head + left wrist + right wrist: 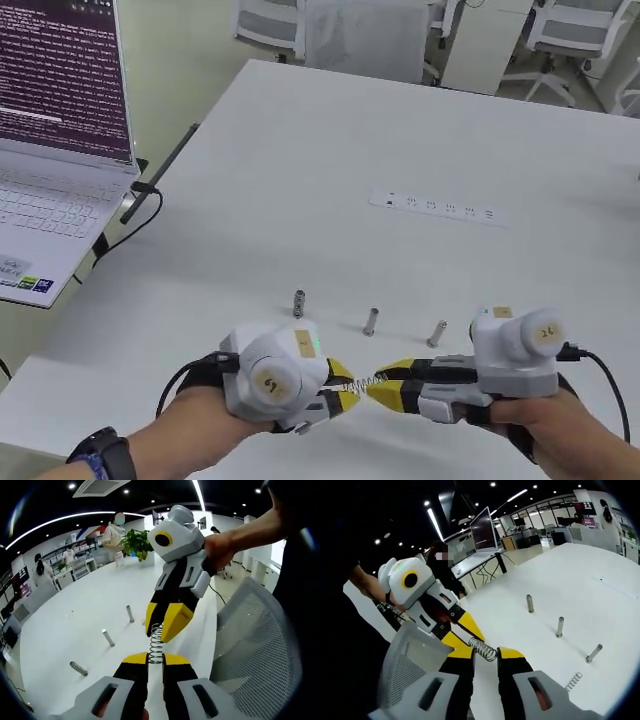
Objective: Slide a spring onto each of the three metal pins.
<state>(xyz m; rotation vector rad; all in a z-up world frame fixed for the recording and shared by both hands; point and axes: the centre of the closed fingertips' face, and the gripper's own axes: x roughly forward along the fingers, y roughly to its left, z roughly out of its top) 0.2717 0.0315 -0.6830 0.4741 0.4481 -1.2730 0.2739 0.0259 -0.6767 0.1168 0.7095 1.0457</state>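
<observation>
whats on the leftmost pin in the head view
A spring sits around that pin. Its coils cover the shaft, so the metal under them cannot be seen.

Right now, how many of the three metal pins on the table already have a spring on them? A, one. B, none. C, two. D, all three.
A: in the head view the left pin wears a coil, while the middle pin and the right pin are bare metal.
</observation>
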